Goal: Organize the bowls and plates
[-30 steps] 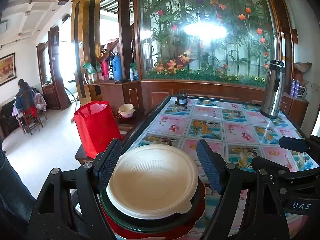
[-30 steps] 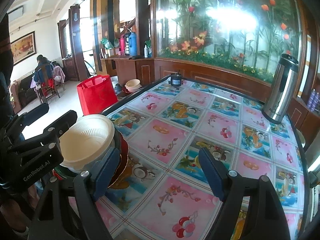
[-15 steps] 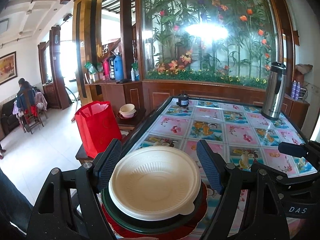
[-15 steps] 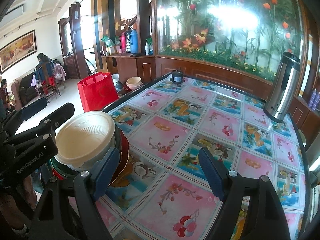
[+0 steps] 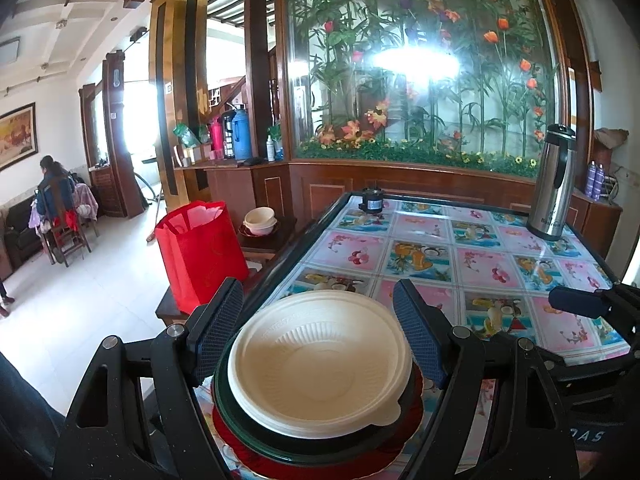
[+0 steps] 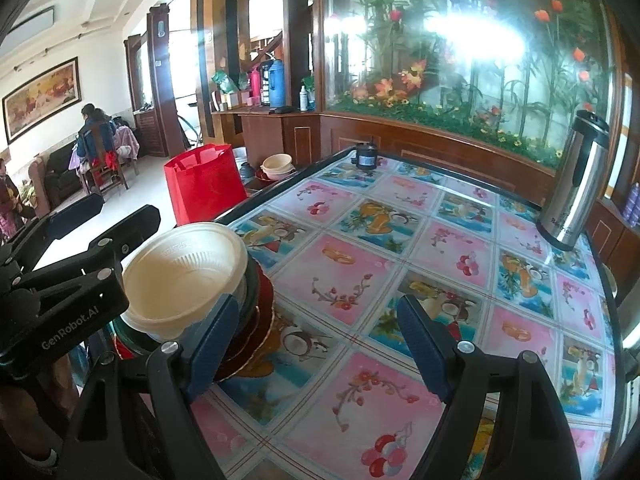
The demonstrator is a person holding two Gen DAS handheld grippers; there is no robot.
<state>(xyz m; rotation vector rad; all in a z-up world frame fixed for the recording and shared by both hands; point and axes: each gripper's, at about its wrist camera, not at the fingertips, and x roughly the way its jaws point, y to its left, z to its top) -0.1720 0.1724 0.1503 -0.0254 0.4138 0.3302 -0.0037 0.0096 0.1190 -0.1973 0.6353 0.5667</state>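
A cream bowl (image 5: 320, 364) sits in a dark green plate (image 5: 248, 432) on top of a red plate (image 5: 240, 456), stacked at the near left corner of the table (image 6: 400, 248). My left gripper (image 5: 316, 300) is open, its blue pads standing on either side of the bowl's rim without visibly pressing it. From the right wrist view the same cream bowl (image 6: 184, 276) and red plate (image 6: 266, 292) lie just left of my right gripper (image 6: 318, 308). That gripper is open over the bare tablecloth with nothing between its fingers. The left gripper (image 6: 124, 208) shows beside the stack.
A steel thermos (image 6: 572, 196) stands at the table's far right and a small black jar (image 6: 366, 158) at the far edge. Off the left side are a red bag (image 5: 200, 252) and a low side table with more bowls (image 5: 260, 220). A person sits far left.
Both grippers keep their opening and stay almost in place. A dark leg at the left edge of the left wrist view has drawn back.
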